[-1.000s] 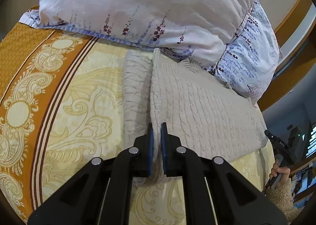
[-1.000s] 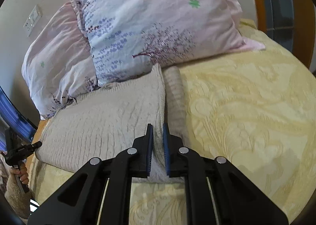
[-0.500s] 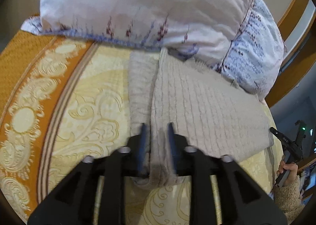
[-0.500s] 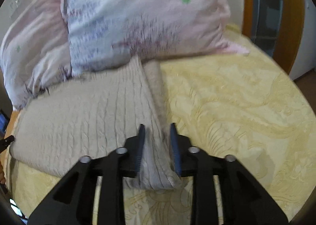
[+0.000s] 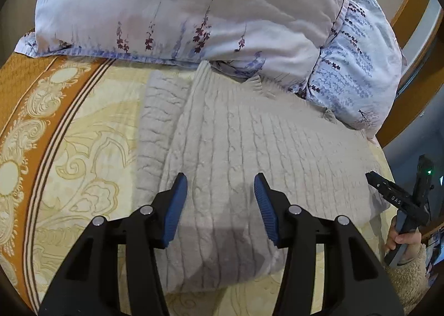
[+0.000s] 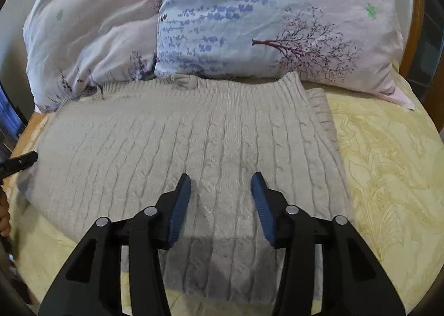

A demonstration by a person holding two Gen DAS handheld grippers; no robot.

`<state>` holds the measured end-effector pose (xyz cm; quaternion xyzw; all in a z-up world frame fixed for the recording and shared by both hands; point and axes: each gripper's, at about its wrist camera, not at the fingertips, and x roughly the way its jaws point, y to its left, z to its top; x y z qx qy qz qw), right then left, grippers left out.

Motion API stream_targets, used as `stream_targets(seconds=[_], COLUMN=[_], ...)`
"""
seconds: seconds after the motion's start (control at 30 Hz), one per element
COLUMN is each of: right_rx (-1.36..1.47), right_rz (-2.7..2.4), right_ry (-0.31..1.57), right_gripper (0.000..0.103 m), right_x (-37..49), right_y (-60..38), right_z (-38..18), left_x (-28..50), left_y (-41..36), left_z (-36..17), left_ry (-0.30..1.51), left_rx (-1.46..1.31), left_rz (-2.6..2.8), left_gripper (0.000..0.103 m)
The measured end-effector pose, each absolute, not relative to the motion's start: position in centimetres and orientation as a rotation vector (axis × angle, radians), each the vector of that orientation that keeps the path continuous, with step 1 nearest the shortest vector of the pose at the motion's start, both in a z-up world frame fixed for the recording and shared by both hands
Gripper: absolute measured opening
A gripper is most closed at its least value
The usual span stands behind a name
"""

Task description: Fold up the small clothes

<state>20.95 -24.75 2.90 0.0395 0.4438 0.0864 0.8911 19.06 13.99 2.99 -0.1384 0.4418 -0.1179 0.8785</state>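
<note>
Beige cable-knit sweater [image 5: 249, 155] lying folded on yellow patterned bedspread [image 5: 91, 149], long axis crosswise; left hand-held gripper [image 5: 220, 205] and right hand-held gripper [image 6: 220, 205] just opening, hovering spread above its near edge, pinching nothing.

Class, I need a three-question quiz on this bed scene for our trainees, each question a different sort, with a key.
1. True or false: the left hand-held gripper is clamped on the grey knitted sweater.
2. What lies behind the sweater? A) floral pillows B) a laundry basket C) a stack of books
3. Fill in: the sweater lies on a ______ patterned bedspread.

Key: 1 false, its jaws stand apart above the sweater, as do those of the right hand-held gripper; 2 A; 3 yellow.
</note>
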Motion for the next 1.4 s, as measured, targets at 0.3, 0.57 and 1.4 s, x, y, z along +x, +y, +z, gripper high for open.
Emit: stream_targets(seconds=[0.3, 0.57, 1.4], right_rx=[0.143, 0.158, 0.207], right_rz=[0.213, 0.222, 0.263], right_ry=[0.881, 0.899, 0.883], right_gripper=[0.049, 0.051, 0.058], right_x=[20.7, 21.0, 20.7], right_y=[-25.0, -24.7, -25.0], right_z=[4.3, 3.4, 3.4], left_x=[19.8, 22.5, 23.4], left_y=[19.0, 21.8, 19.1], left_z=[4.3, 1.6, 2.2], left_ry=[0.895, 0.975, 0.984], left_rx=[-0.505, -0.728, -0.809], left_rz=[-0.198, -0.175, -0.191], left_gripper=[0.065, 0.063, 0.019])
